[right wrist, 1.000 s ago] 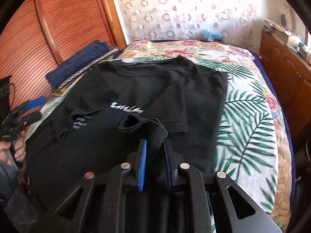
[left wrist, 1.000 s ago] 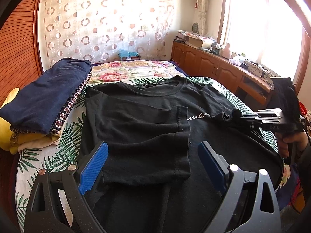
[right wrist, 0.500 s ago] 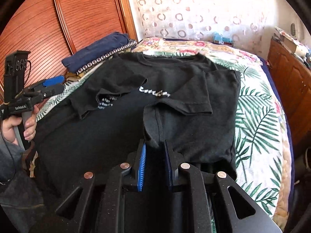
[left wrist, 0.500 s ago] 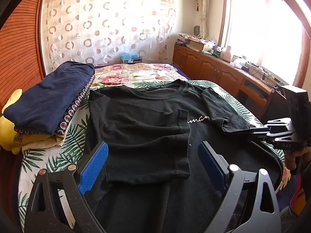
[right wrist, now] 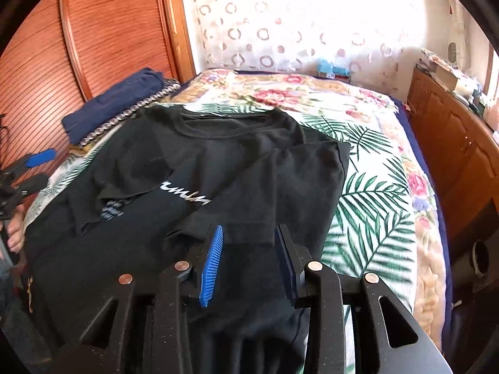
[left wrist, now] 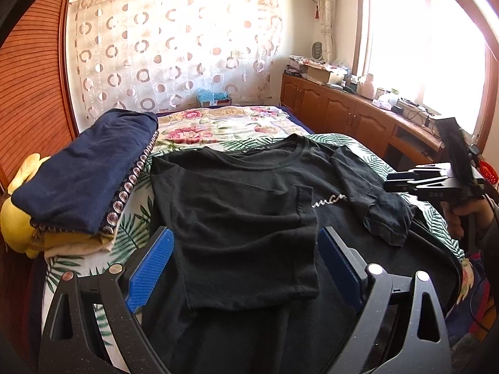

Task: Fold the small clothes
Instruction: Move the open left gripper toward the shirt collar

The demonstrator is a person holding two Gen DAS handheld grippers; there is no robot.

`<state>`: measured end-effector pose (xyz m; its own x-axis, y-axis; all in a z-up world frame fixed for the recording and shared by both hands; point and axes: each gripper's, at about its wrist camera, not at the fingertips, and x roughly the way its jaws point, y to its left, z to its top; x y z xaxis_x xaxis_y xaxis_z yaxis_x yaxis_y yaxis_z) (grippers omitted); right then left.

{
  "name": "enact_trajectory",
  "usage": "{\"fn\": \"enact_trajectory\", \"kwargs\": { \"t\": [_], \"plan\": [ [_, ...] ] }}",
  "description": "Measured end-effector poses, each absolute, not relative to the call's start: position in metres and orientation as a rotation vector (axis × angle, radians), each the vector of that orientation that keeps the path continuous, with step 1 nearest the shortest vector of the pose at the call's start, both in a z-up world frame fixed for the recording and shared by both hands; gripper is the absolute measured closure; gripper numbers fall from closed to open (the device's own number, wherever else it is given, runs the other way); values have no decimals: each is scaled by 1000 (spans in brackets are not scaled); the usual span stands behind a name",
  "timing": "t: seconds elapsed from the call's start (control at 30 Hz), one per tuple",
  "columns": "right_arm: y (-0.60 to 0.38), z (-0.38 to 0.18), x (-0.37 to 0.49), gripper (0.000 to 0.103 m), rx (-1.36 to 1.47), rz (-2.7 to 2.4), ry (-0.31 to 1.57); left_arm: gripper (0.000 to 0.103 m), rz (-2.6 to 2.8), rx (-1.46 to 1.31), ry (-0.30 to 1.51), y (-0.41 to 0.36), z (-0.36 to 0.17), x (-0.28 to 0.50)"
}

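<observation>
Black t-shirt (left wrist: pixel 243 205) with white script lettering. Bedsheet (right wrist: pixel 371 212) white with green palm leaves; quilt (left wrist: pixel 218 124) pink floral. Navy folded garment (left wrist: pixel 81 174) over yellow one (left wrist: pixel 59 239). Blue gripper pads (right wrist: pixel 213 261). Curtain (left wrist: pixel 174 53) brown circles.

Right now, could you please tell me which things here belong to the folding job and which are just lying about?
Job: black T-shirt; left hand-held gripper; right hand-held gripper.
Lying about: folded clothes pile; tissue box; sideboard clutter.
</observation>
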<state>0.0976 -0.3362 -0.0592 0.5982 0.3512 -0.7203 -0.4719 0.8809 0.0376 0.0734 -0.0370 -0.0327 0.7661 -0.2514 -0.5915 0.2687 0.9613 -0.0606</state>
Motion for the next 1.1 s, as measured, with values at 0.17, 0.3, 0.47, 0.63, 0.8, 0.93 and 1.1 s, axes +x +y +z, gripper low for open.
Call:
{"fn": "enact_trajectory", "kwargs": {
  "t": [0.17, 0.3, 0.47, 0.63, 0.8, 0.93, 1.1],
  "plan": [
    [-322, -76, 125, 67, -184, 468, 849, 9, -266, 52, 647, -31, -37, 86],
    [-320, -81, 133, 67, -188, 472, 867, 9, -255, 33, 672, -23, -42, 100],
    [-303, -73, 132, 95, -245, 535, 846, 9, -238, 34, 696, -12, -48, 120],
    [-278, -58, 147, 98, -229, 622, 818, 9, -228, 25, 710, -2, -47, 136],
    [-253, -56, 174, 98, -196, 689, 826, 9, -218, 26, 729, 8, -45, 151],
    [-245, -54, 192, 89, -152, 703, 809, 9, -219, 29, 748, 10, -42, 165],
    [-263, -50, 200, 63, -148, 624, 779, 9, -233, 54, 747, 9, -36, 180]
  ]
}}
